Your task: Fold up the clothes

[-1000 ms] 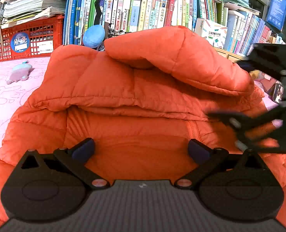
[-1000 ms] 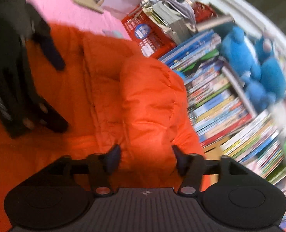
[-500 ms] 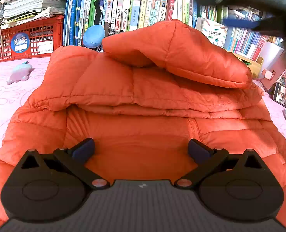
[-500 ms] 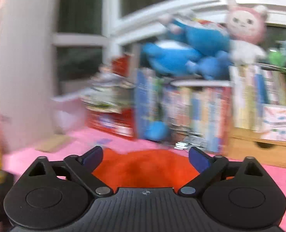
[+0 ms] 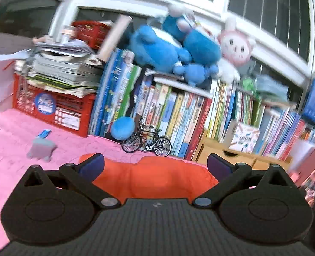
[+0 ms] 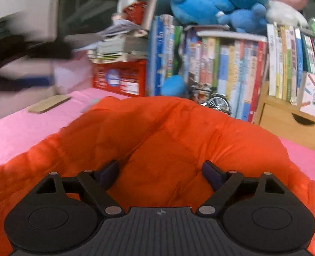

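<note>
The orange puffer jacket (image 6: 168,140) lies bunched on the pink bedspread (image 6: 25,128), beneath and ahead of both spread, empty jaws of the right gripper (image 6: 160,172) and left gripper (image 5: 155,166), looking partly gathered rather than neatly folded.

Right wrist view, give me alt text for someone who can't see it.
An open hand-held gripper hovers over a puffy orange jacket on a pink bedspread. Behind stand a packed bookshelf topped with blue plush toys.
</note>
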